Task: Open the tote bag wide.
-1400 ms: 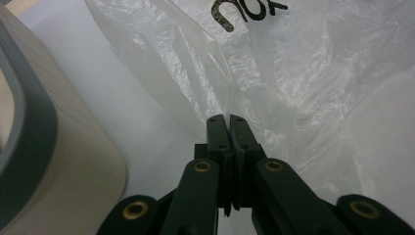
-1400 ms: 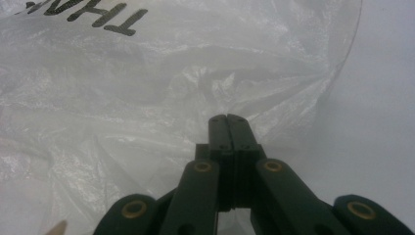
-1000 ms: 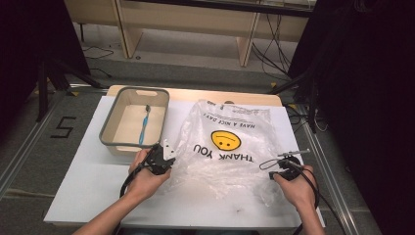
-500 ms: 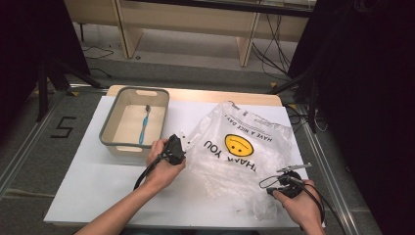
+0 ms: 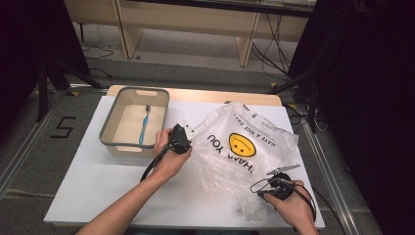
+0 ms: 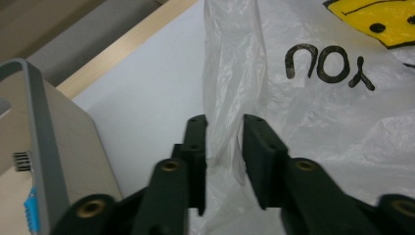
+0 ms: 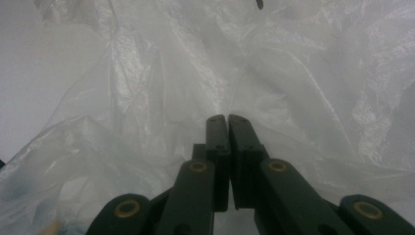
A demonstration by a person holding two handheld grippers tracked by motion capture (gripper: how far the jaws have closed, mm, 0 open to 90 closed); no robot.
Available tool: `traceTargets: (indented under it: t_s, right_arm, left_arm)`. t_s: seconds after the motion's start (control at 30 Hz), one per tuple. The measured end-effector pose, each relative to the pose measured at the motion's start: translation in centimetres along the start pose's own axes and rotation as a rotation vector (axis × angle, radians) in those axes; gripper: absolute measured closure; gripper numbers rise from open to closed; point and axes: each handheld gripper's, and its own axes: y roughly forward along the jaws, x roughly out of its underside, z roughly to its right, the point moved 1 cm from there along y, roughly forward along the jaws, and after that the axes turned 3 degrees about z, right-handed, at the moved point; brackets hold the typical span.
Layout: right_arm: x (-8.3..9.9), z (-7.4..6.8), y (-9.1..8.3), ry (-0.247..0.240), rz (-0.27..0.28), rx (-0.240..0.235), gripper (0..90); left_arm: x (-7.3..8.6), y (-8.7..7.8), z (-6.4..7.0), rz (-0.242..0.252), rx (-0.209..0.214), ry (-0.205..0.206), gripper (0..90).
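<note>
A clear plastic bag [image 5: 230, 161] with a yellow smiley and "THANK YOU" print lies crumpled on the white table [image 5: 98, 181]. My left gripper [image 5: 188, 135] is at the bag's left edge, near the bin. In the left gripper view its jaws [image 6: 224, 122] stand apart, open, with a thin fold of the bag [image 6: 235, 73] hanging between them. My right gripper [image 5: 269, 188] is at the bag's near right corner. In the right gripper view its jaws [image 7: 228, 117] are shut on the bag's film [image 7: 195, 63].
A grey bin [image 5: 110, 129] stands at the table's left with a blue toothbrush [image 5: 143, 128] inside; its wall [image 6: 44, 132] is close on the left in the left gripper view. A wooden strip [image 5: 195, 95] runs along the far edge. The table's near edge is just below my right hand.
My left gripper has moved right and away from me, up along the bag's left edge. My right gripper has drawn back toward the near edge, and the bag has stretched out between them.
</note>
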Motion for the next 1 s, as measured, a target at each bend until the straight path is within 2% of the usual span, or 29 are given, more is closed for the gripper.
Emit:
traceTargets:
  t_s: [0.03,0.1,0.17,0.2,0.23,0.27,0.3,0.37,0.43,0.47,0.5,0.6,0.77,0.93,1.0]
  right_arm:
    - [0.0,-0.1,0.0,0.001,0.004,-0.005,83.1]
    - [-0.1,-0.1,-0.1,0.009,0.016,-0.008,78.3]
    - [-0.3,0.0,-0.6,0.015,0.052,0.0,72.9]
    - [-0.3,0.0,-0.6,0.015,0.052,0.0,72.9]
    - [-0.5,0.1,-1.3,0.001,0.105,0.017,68.3]
    - [-0.5,0.1,-1.3,0.001,0.105,0.017,68.3]
    - [-0.8,0.2,-1.9,-0.005,0.152,0.037,64.0]
    - [-0.9,0.1,-2.1,-0.016,0.173,0.047,61.5]
    - [-1.2,0.0,-2.2,-0.046,0.215,0.058,56.8]
    - [-1.6,-0.2,-2.1,-0.078,0.253,0.067,53.8]
    - [-1.6,-0.2,-2.1,-0.078,0.253,0.067,53.8]
    - [-2.3,-0.7,-1.7,-0.124,0.283,0.075,50.7]
    - [-3.5,-1.4,-0.5,-0.183,0.307,0.05,48.6]
    - [-4.4,-2.1,0.8,-0.213,0.31,0.028,47.4]
    - [-4.7,-2.5,1.2,-0.221,0.312,0.022,47.0]
  left_arm:
    - [0.0,-0.1,0.0,0.014,0.002,-0.005,52.7]
    - [-0.1,-0.5,0.0,0.022,0.012,-0.012,45.5]
    - [-0.2,-1.1,0.0,0.037,0.019,-0.007,37.5]
    - [-0.2,-1.5,-0.1,0.045,0.021,-0.017,37.5]
    - [-0.2,-1.8,-0.1,0.051,0.022,-0.024,32.6]
    - [-0.2,-2.2,-0.2,0.054,0.025,-0.025,32.6]
    - [-0.2,-2.5,-0.2,0.063,0.034,-0.034,30.9]
    - [-0.2,-3.1,-0.2,0.067,0.058,-0.039,30.0]
    - [-0.1,-3.7,-0.1,0.06,0.077,-0.023,29.0]
    - [0.0,-4.0,0.0,0.06,0.087,-0.025,28.1]
    - [0.1,-4.3,0.0,0.054,0.103,-0.026,28.1]
    - [0.7,-5.1,0.2,0.039,0.149,-0.027,27.0]
    - [2.4,-6.4,0.6,0.025,0.176,-0.039,25.6]
    - [4.4,-7.7,1.2,0.013,0.219,-0.037,25.0]
    - [5.0,-8.3,1.4,0.02,0.249,-0.039,24.3]
